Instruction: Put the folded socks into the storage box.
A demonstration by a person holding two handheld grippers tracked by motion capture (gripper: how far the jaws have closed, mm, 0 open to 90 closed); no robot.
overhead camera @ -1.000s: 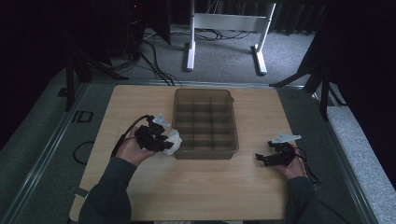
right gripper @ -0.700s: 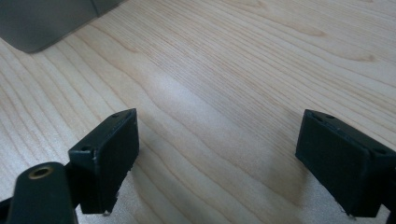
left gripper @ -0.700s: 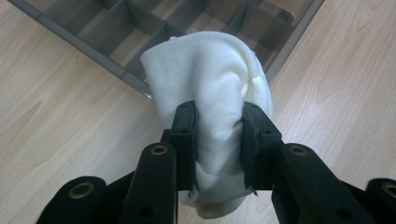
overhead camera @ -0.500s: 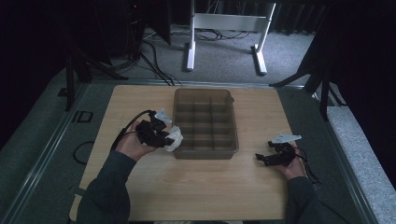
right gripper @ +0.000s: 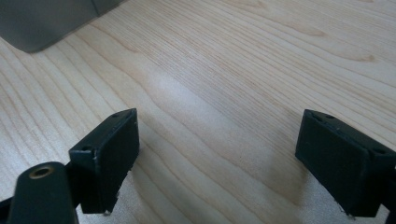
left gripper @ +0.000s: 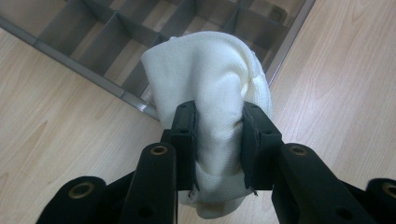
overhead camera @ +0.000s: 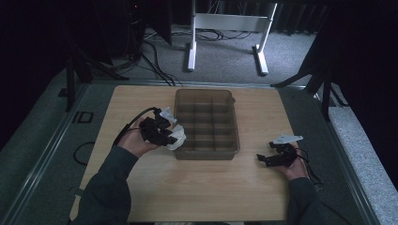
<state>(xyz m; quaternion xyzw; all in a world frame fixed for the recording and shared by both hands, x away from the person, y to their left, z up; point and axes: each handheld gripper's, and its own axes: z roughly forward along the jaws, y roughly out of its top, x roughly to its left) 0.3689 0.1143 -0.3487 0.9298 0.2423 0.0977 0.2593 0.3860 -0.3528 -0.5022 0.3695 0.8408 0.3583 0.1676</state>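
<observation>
One white cloth (left gripper: pixel 210 93) is pinched between the jaws of your left gripper (left gripper: pixel 218 135), held above the table (overhead camera: pixel 141 103) at the left wall of the divided box (overhead camera: pixel 206 152). Your right gripper (right gripper: pixel 219 163) rests near the box's right side, jaws wide apart and holding nothing.

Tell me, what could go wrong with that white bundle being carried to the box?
The left gripper pinches the white cloth bundle only near its lower end, so it might slip or unroll. The bundle looks wider than one cell of the divided box, so it may snag on the dividers or sit on top.
</observation>
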